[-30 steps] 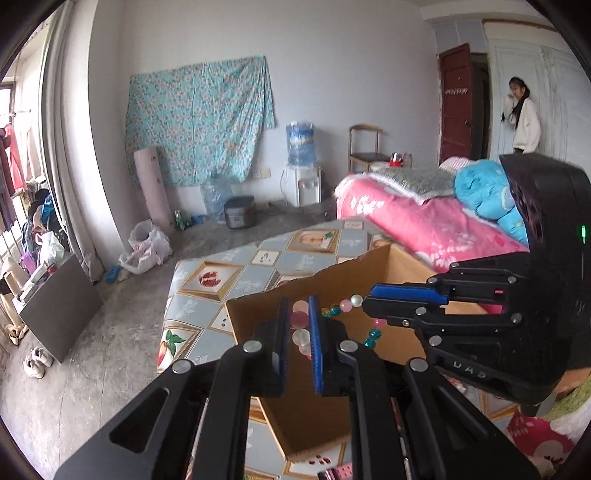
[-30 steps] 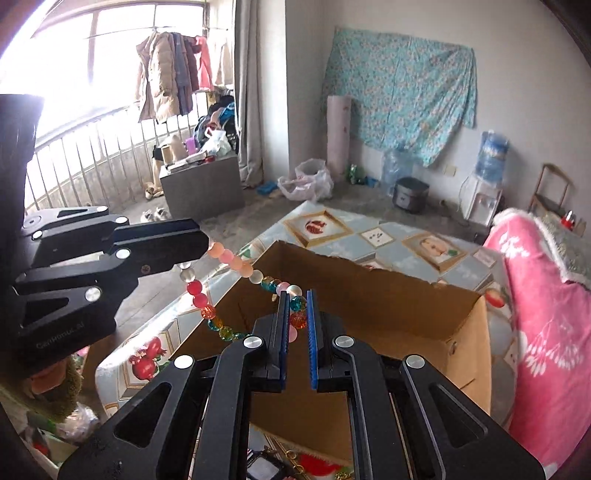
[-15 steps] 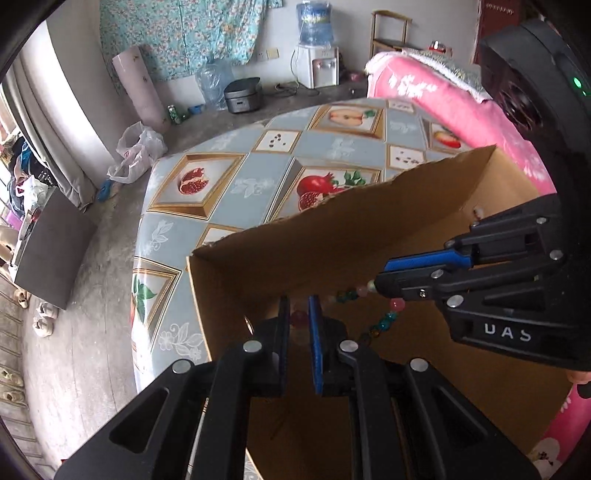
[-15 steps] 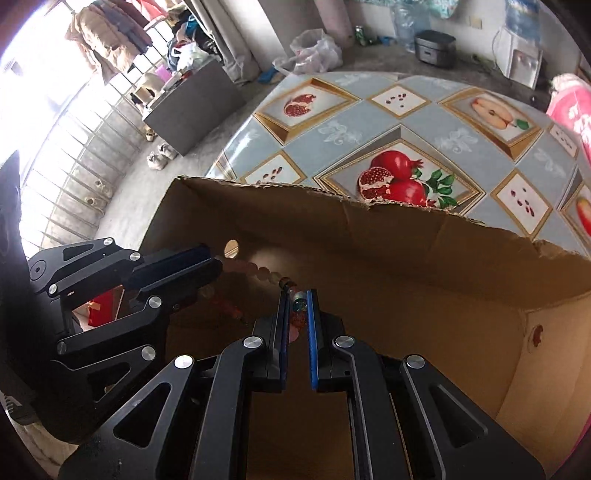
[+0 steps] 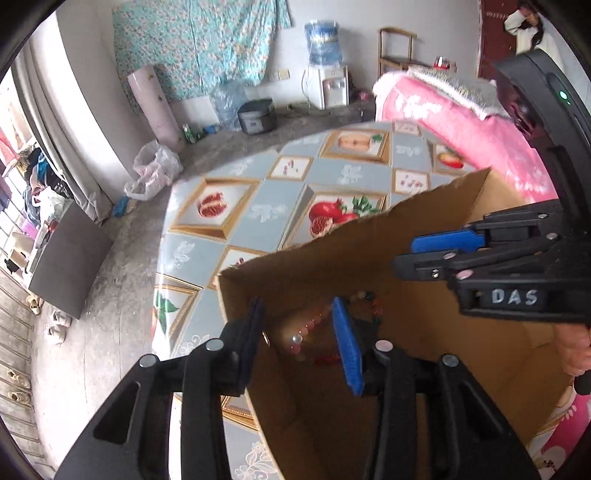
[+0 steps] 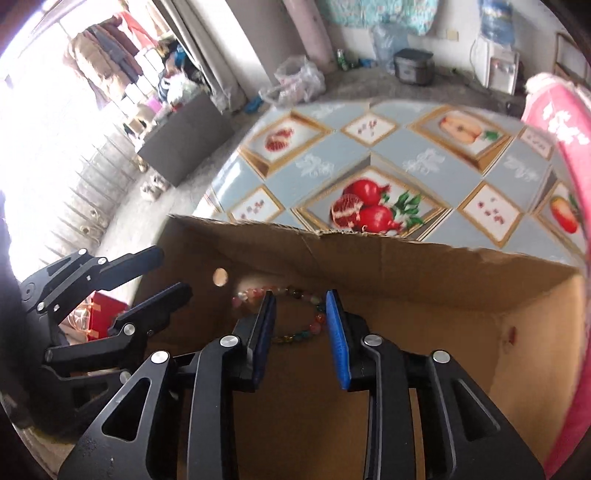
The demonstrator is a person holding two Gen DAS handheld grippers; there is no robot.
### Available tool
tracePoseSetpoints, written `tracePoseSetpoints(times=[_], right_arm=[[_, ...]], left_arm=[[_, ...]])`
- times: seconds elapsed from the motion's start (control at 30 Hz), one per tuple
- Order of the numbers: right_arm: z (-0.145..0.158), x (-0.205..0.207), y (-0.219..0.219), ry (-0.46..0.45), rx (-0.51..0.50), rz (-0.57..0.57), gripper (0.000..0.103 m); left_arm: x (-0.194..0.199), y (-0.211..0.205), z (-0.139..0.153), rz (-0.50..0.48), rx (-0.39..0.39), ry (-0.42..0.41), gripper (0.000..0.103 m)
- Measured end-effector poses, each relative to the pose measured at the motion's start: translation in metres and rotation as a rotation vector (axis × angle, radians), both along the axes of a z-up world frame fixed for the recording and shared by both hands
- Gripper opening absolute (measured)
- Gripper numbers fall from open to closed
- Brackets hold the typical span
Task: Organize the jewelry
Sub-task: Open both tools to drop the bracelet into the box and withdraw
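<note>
A string of coloured beads [image 5: 306, 328] lies loose in the open cardboard box [image 5: 332, 243], near its far wall and left corner. My left gripper [image 5: 299, 332] hangs over it with its jaws opening and no pad touching the beads. In the right wrist view the same beads [image 6: 295, 291] curve across the box floor beyond my right gripper [image 6: 300, 321], whose jaws are also opening, with nothing pressed between them. Each gripper shows in the other's view: the right gripper [image 5: 436, 254] at the right, the left gripper [image 6: 162, 273] at the left.
The box [image 6: 388, 258] stands on a table with a fruit-patterned cloth [image 6: 369, 173]. A pink bed [image 5: 461, 122] runs along the right. A red box [image 6: 99, 314] sits left of the carton. A person [image 5: 528, 33] stands by the far door.
Both grippers dipped into the box with the beads stretched between them, then their jaws parted. The beads dropped free onto the box floor.
</note>
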State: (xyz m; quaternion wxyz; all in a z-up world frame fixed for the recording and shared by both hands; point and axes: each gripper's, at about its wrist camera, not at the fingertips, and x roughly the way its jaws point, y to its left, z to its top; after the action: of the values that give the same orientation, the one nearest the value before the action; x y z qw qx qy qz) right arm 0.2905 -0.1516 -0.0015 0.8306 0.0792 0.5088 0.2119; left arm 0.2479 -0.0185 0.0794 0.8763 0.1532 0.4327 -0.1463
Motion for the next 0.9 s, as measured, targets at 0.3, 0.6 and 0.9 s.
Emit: tracePoseSetpoints(times=[0.3,0.6,0.9], right_arm=[[0.077,-0.120,-0.020,-0.316,0.120,0.007,0.064],[0.080,-0.224,-0.029,-0.439,0.242,0.008,0.082],[0.004,-0.243,-0.018,-0.273,0.204,-0.057,0.082]], left_arm=[[-0.116,0.055,0.043,0.041,-0.136,-0.215,0.073],[-0.207,0.062,0.003,0.097,-0.009,-0.287,0.086],[-0.207,0.062,-0.069,0.134,0.020,-0.117,0.086]])
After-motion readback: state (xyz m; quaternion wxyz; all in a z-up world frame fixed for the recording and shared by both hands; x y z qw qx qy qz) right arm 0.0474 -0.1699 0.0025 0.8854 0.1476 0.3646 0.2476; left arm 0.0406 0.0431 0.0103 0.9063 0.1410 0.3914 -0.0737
